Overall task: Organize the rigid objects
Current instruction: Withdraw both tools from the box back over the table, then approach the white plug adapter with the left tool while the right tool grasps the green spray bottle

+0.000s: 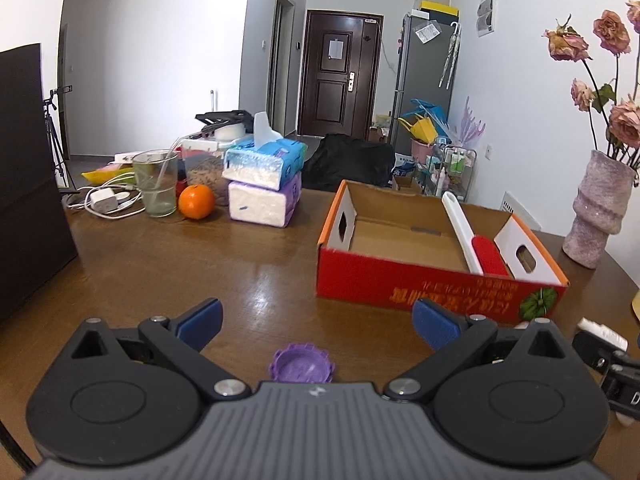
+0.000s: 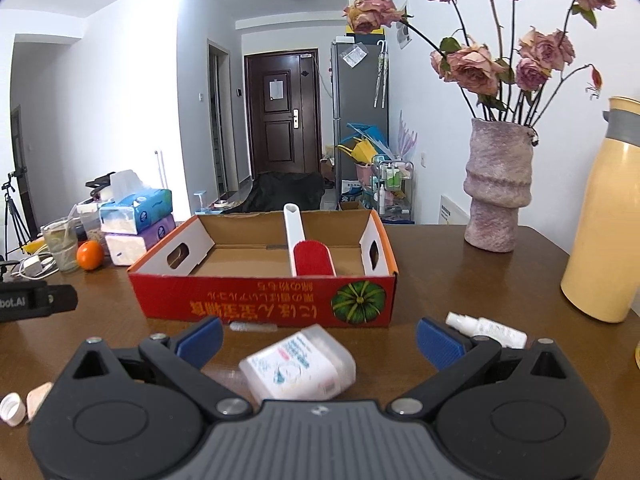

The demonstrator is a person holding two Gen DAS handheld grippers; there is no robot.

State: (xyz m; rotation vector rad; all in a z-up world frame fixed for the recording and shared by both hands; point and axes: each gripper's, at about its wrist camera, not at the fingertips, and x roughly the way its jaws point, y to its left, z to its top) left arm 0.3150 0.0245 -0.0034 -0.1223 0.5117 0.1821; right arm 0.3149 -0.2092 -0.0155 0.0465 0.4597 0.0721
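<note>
A red cardboard box (image 1: 432,284) stands open on the brown table, also in the right wrist view (image 2: 264,296). A white-handled red lint brush (image 1: 478,240) lies inside it at the right (image 2: 308,256). My left gripper (image 1: 318,324) is open and empty, with a purple cap (image 1: 302,364) on the table between its fingers. My right gripper (image 2: 320,340) is open, with a clear plastic box of cotton swabs (image 2: 298,364) lying between its fingers, not gripped. A small white spray bottle (image 2: 486,328) lies by the right finger.
Stacked tissue packs (image 1: 264,176), an orange (image 1: 196,202), a glass (image 1: 156,182) and chargers sit at the far left. A pink vase of dried roses (image 2: 498,188) and a yellow thermos (image 2: 604,216) stand at the right. A white cap (image 2: 12,408) lies near left.
</note>
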